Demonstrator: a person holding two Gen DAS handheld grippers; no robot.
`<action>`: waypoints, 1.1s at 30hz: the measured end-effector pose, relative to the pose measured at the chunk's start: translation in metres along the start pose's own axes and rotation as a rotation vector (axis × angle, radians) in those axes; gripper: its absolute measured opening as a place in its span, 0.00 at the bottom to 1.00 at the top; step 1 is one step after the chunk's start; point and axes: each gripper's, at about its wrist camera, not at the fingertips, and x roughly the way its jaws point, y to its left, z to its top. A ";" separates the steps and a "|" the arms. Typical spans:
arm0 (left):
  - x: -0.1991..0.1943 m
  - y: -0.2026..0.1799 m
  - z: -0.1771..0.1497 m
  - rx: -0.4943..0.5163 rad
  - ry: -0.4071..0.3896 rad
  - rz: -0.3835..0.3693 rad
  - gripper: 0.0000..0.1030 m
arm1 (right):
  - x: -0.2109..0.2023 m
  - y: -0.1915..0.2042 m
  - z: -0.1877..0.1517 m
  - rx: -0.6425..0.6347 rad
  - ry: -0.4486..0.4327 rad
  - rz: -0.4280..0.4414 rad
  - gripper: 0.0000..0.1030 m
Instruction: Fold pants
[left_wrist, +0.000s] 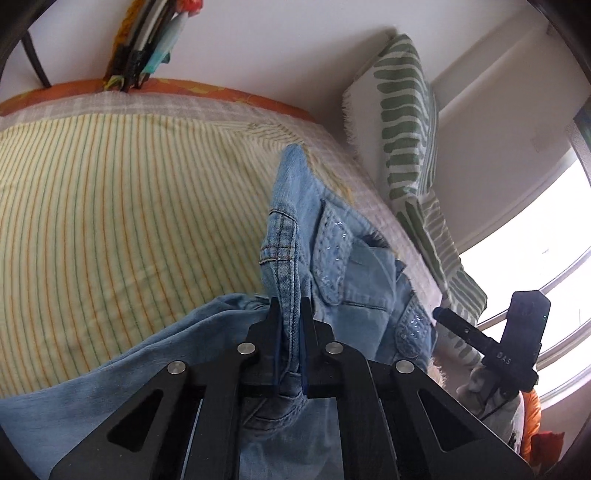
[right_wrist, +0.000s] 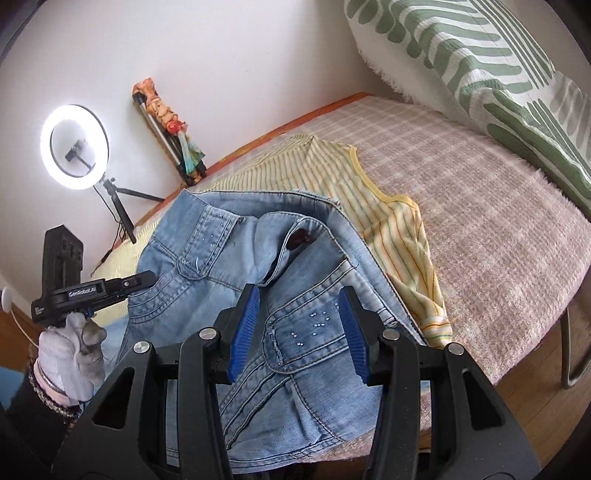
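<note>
Light blue jeans (left_wrist: 332, 251) lie bunched on the bed, waist end up, with studded back pockets showing. My left gripper (left_wrist: 290, 306) is shut on a fold of the jeans at the waistband and lifts it. In the right wrist view the jeans (right_wrist: 229, 258) spread across the bed edge. My right gripper (right_wrist: 299, 295) is open, its blue pads on either side of a studded pocket, just above the denim. The left gripper (right_wrist: 136, 282) also shows there, at the left edge of the jeans, held by a gloved hand.
A yellow striped sheet (left_wrist: 110, 206) lies over a pinkish checked cover (right_wrist: 480, 229). Green-patterned pillows (right_wrist: 480, 62) lean on the wall. A ring light on a tripod (right_wrist: 75, 147) stands beyond the bed. A bright window (left_wrist: 535, 258) is at the right.
</note>
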 end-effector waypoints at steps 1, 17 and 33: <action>-0.005 -0.007 0.000 0.013 -0.010 -0.020 0.05 | -0.002 -0.002 0.001 0.014 -0.007 0.009 0.46; 0.025 -0.124 -0.081 0.350 0.190 -0.184 0.05 | -0.038 -0.053 0.032 0.240 -0.044 0.241 0.64; -0.022 -0.096 -0.075 0.339 0.134 -0.128 0.19 | 0.062 -0.056 0.057 0.047 0.249 0.048 0.57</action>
